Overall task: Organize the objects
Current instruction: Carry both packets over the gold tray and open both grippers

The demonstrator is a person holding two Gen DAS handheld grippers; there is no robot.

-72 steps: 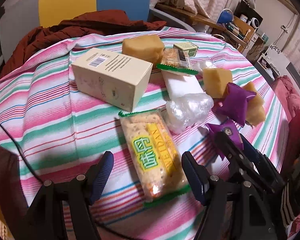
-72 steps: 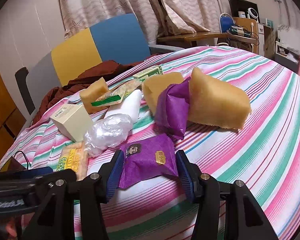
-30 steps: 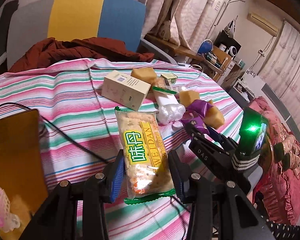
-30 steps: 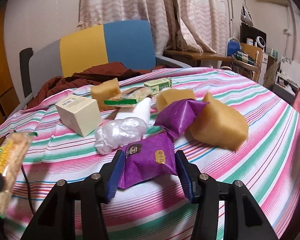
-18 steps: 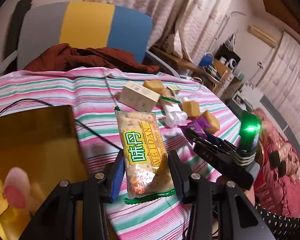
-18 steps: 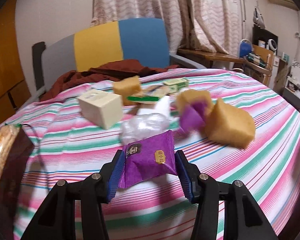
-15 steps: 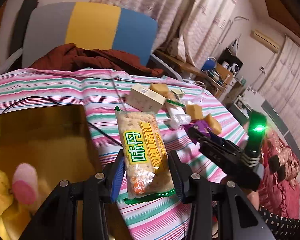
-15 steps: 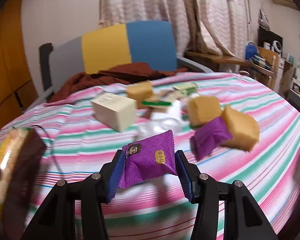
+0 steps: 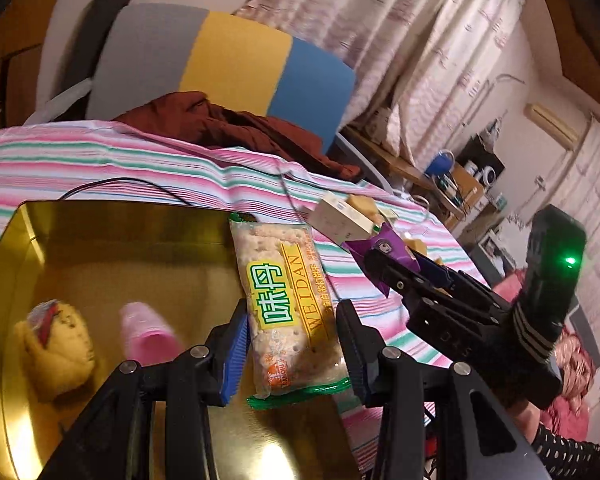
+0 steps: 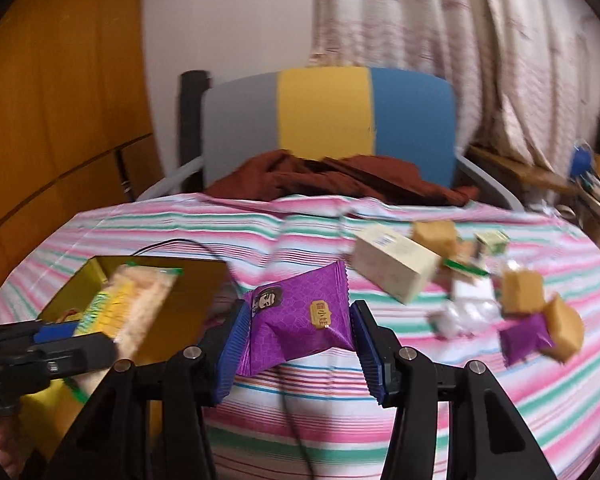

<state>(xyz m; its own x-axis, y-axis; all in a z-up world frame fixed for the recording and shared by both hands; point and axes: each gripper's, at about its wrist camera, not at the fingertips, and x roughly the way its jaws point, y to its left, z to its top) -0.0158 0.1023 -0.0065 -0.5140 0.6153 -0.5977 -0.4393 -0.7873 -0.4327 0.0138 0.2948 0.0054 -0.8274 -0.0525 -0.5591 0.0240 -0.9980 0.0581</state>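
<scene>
Gold metal tin (image 9: 112, 236), open, sits at the left on a pink, green and white striped tablecloth (image 9: 100, 160); a yellow plush toy (image 9: 56, 352) and a blurred pink item (image 9: 148, 336) lie inside. Over its right edge, the left gripper (image 9: 292, 354) pinches a cracker packet (image 9: 284, 304) between blue pads. Further right, the right gripper (image 10: 298, 346) pinches a purple snack pouch (image 10: 300, 320), raised above the cloth. At far right, a cream box (image 10: 396, 264), yellow blocks (image 10: 522, 292) and another purple pouch (image 10: 524, 336) lie on the cloth.
</scene>
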